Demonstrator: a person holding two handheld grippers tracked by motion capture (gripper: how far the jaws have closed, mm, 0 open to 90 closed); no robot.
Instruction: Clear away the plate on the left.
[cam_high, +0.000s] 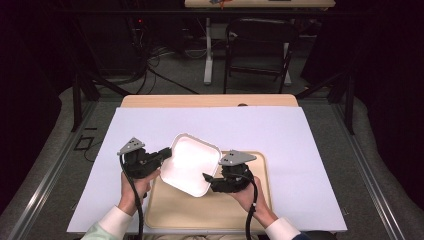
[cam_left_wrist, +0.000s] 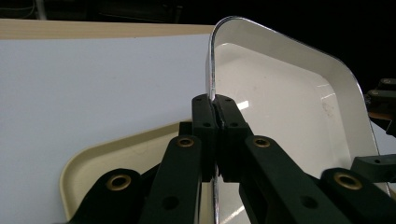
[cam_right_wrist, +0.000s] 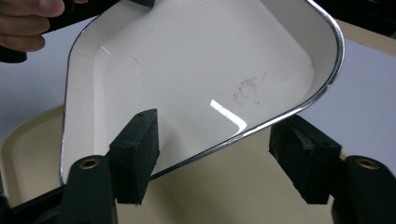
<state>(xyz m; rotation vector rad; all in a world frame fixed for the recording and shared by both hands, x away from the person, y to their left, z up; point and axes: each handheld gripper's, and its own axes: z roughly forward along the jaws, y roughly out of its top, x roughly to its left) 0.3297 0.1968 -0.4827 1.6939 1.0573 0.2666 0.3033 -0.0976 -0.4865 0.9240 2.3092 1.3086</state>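
While no brand, label or writing can be read anywhere, the white dish (cam_high: 190, 164) hangs tilted above the beige tray (cam_high: 170, 207) on the paper-covered counter (cam_high: 300, 145). The left gripper (cam_left_wrist: 215, 109) has its jaws clenched on the dish's rim. The right gripper (cam_right_wrist: 224, 154) has its jaws released, one on each side of the opposite rim, not pressing it. Faint smudges mark the dish's floor; the left gripper hides part of the rim.

text: none readable | labels: none | brands: none | numbers: none | signs: none | checked: white dish (cam_high: 190, 164), tan tray (cam_high: 175, 210), white sheet (cam_high: 300, 145) on the surface, both claws' black jaws | all plain, unmarked
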